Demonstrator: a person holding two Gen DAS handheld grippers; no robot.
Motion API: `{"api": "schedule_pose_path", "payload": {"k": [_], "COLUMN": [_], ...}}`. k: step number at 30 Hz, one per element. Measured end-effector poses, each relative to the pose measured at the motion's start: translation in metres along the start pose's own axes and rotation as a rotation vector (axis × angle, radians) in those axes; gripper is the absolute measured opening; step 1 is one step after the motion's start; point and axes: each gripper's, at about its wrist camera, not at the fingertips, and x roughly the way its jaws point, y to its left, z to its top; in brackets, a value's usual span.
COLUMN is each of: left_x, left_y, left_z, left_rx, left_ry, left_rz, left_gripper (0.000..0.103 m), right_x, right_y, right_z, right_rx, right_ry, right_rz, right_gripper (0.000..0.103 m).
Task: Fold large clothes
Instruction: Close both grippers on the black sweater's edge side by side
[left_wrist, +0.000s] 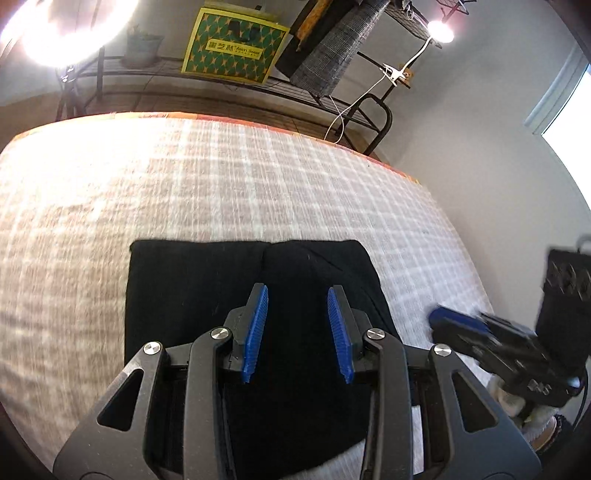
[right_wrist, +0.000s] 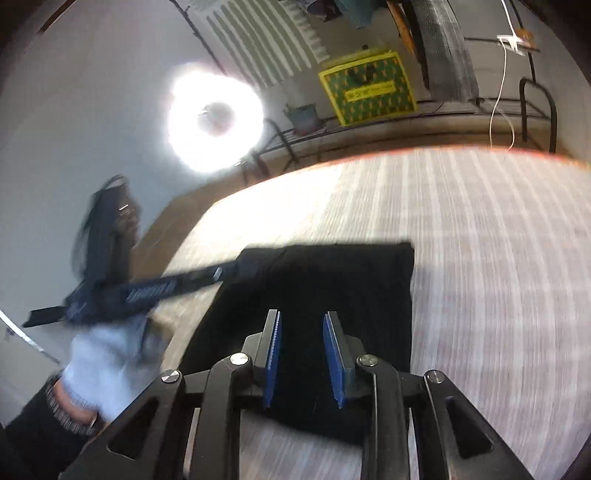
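Observation:
A black garment (left_wrist: 192, 295) lies folded into a neat rectangle on the bed's checked cover (left_wrist: 258, 184). My left gripper (left_wrist: 297, 290) hovers over the garment's near half, its blue pads (left_wrist: 255, 332) apart with nothing between them. In the same view my right gripper (left_wrist: 443, 321) shows as a blur off the garment's right edge. In the right wrist view the right gripper (right_wrist: 303, 315) stands open above the garment (right_wrist: 332, 273), its jaws empty. The left gripper (right_wrist: 236, 271) reaches in blurred from the left, held by a white-gloved hand (right_wrist: 107, 365).
Beyond the bed's far edge stands a metal rack (left_wrist: 332, 99) holding a yellow-green box (left_wrist: 232, 48) and a plant pot (left_wrist: 142, 48). A bright ring light (right_wrist: 214, 114) stands by the bed's left corner. A white wall (left_wrist: 480, 166) runs along the right side.

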Motion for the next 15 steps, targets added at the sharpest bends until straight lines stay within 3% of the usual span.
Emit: {"api": "schedule_pose_path", "payload": {"k": [3, 6, 9, 12, 15], "left_x": [0.022, 0.054, 0.058, 0.051, 0.038], "left_y": [0.004, 0.027, 0.034, 0.033, 0.037], "left_z": [-0.001, -0.013, -0.030, -0.027, -0.018], "left_rx": [0.040, 0.029, 0.092, 0.072, 0.015], "left_ry": [0.032, 0.128, 0.089, 0.090, 0.064], "left_rz": [0.062, 0.133, 0.115, 0.087, 0.037], "left_gripper": [0.033, 0.031, 0.029, 0.029, 0.029], "right_x": [0.045, 0.081, 0.106, 0.098, 0.077], "right_y": [0.004, 0.007, 0.004, 0.018, 0.022], "right_z": [0.014, 0.017, 0.001, -0.003, 0.008], "right_rx": [0.013, -0.044, 0.016, -0.098, -0.065], "right_ry": [0.034, 0.084, 0.195, 0.211, 0.153], "right_rz": [-0.006, -0.079, -0.048, -0.095, -0.019], "right_gripper": [0.024, 0.024, 0.024, 0.023, 0.023]}}
